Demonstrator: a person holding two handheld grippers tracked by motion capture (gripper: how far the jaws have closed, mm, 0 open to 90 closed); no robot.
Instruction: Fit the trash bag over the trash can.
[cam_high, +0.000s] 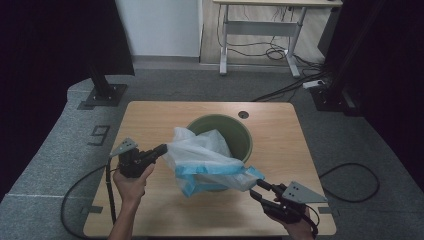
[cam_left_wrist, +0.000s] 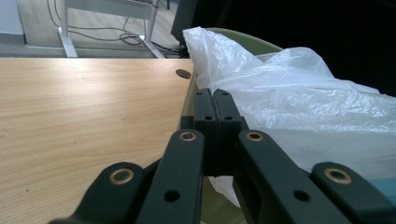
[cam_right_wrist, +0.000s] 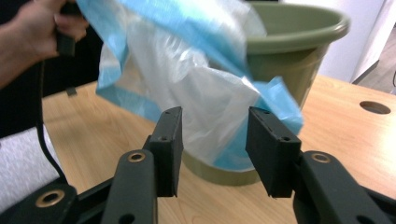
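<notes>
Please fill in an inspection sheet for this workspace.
Surface: wooden table, round hole near far edge.
Job's things: white bag with blue rim draped over near side of green bin.
Clutter: nothing seen.
Grippers: left gripper shut on bag edge; right gripper open, fingers apart, off the bag.
Cables: one trails from each gripper; more lie on the floor beyond.
Surroundings: grey carpet, a desk at the back, black stands either side.
</notes>
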